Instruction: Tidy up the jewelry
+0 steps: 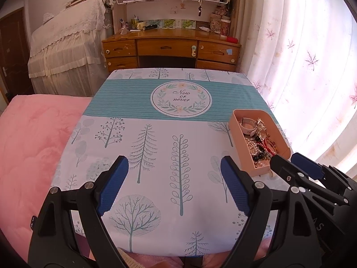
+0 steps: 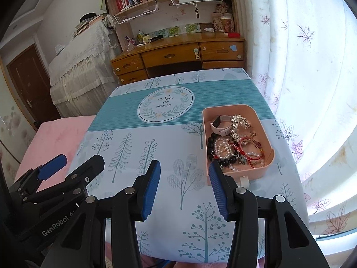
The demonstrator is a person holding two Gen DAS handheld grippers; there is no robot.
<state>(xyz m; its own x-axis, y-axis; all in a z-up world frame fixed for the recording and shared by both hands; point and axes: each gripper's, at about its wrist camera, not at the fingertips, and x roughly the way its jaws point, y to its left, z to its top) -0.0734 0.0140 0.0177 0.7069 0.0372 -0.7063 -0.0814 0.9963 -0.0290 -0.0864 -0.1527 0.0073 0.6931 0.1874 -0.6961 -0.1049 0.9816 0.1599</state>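
Note:
A pink tray (image 2: 234,175) stands on the right of the tree-print tablecloth (image 2: 156,138). In it lie a pale pink watch (image 2: 219,125), a sparkly silver comb (image 2: 239,121), pearl bracelets (image 2: 223,147), a red cord bracelet (image 2: 247,145) and dark beads (image 2: 225,162). My right gripper (image 2: 184,164) hangs open and empty over the cloth, just left of the tray's near corner. My left gripper (image 1: 173,159) is open wide above the cloth's middle, holding nothing. The tray (image 1: 238,138) shows right of it, with the right gripper (image 1: 286,157) at its near end. The left gripper (image 2: 79,158) appears at lower left.
A pink quilt (image 1: 29,147) borders the table on the left. Behind the table stands a wooden desk (image 1: 171,47) with drawers and bookshelves. A lace-covered piece of furniture (image 1: 67,44) is at far left, and a leaf-print curtain (image 1: 301,67) hangs along the right.

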